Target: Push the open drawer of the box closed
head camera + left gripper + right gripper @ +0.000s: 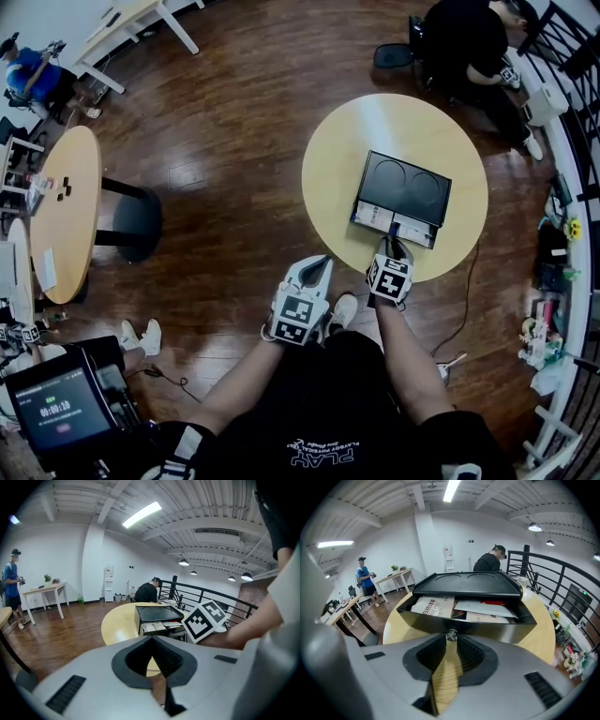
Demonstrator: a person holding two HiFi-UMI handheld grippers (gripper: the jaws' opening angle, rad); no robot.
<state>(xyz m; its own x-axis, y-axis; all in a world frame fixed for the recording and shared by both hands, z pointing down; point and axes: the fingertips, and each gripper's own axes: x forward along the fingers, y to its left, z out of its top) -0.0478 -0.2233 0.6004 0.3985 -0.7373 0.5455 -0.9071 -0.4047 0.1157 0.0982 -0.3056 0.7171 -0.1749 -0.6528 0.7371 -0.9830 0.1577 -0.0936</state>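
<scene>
Head view: a round table [328, 159] stands on a dark wood floor [234, 141]. The black box [405, 186] sits right of centre, its drawer [394, 223] pulled out toward the near edge. The right gripper [394, 244] is at the drawer front. The left gripper [322, 264] hangs off the near-left edge, over the floor.

Left gripper view: jaws closed, nothing between them. White walls, and a strip light [142, 514] overhead.

Right gripper view: jaws together, tips at the drawer's small knob [451, 634]. Papers [459, 607] lie inside, and there's a railing [553, 581] on the right.
</scene>
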